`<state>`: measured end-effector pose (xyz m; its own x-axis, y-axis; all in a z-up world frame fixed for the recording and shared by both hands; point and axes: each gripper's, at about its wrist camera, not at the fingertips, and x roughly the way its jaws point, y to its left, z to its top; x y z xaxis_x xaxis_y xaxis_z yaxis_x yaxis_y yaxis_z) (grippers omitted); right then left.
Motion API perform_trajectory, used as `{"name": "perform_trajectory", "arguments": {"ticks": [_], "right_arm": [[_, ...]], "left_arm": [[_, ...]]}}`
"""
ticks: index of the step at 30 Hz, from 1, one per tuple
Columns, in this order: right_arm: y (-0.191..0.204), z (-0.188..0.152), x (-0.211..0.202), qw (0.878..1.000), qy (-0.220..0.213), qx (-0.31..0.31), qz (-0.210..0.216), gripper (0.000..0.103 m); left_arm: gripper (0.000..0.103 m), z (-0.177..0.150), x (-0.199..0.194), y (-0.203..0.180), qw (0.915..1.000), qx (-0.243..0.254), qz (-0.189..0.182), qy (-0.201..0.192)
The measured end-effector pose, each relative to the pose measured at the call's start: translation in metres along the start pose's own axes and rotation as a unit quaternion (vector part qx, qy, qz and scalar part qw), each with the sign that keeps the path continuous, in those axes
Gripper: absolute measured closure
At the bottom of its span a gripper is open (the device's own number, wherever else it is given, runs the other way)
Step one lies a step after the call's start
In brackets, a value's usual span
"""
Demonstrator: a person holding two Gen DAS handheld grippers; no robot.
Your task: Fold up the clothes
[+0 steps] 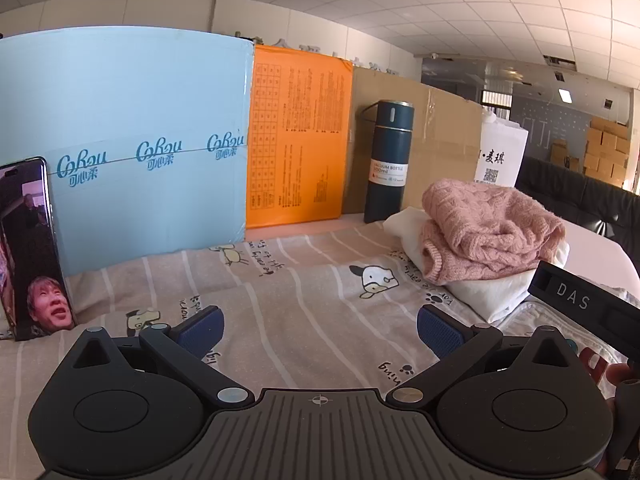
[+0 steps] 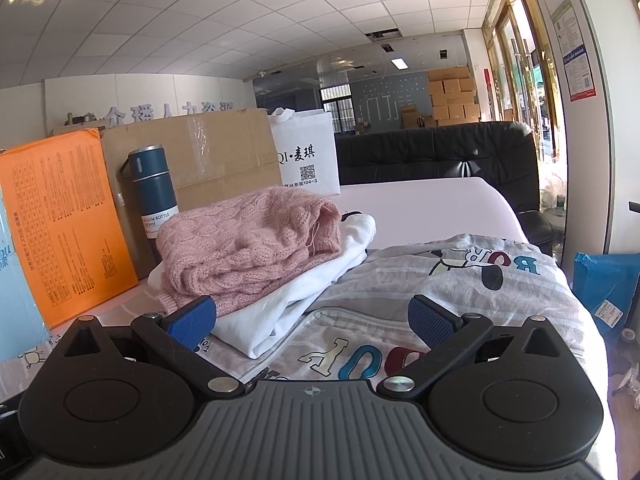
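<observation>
White garment mostly hidden under pink sweater; phone cut off at left edge.

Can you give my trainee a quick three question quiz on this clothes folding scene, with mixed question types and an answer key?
1. True or false: the pink knit sweater lies on top of the white garment.
2. Which stands behind the clothes pile? A) the blue vacuum bottle B) a kettle C) a lamp
3. Fill in: both the left gripper and the right gripper are ____.

Key: 1 true; 2 A; 3 open, holding nothing.
</observation>
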<state>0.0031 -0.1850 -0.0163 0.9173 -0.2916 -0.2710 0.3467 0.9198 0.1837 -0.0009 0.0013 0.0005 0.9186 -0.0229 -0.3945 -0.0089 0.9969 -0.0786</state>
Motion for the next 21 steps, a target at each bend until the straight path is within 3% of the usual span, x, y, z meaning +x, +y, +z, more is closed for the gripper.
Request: {"name": "perform_trajectory", "arguments": {"ticks": [21], "right_arm": [[0.0001,-0.0006,-0.0009,1.0,-0.003,0.0,0.0,0.0]], "left_arm": [[0.0,0.0002,-0.0015,0.0,1.0,0.0,0.001,0.0]]}}
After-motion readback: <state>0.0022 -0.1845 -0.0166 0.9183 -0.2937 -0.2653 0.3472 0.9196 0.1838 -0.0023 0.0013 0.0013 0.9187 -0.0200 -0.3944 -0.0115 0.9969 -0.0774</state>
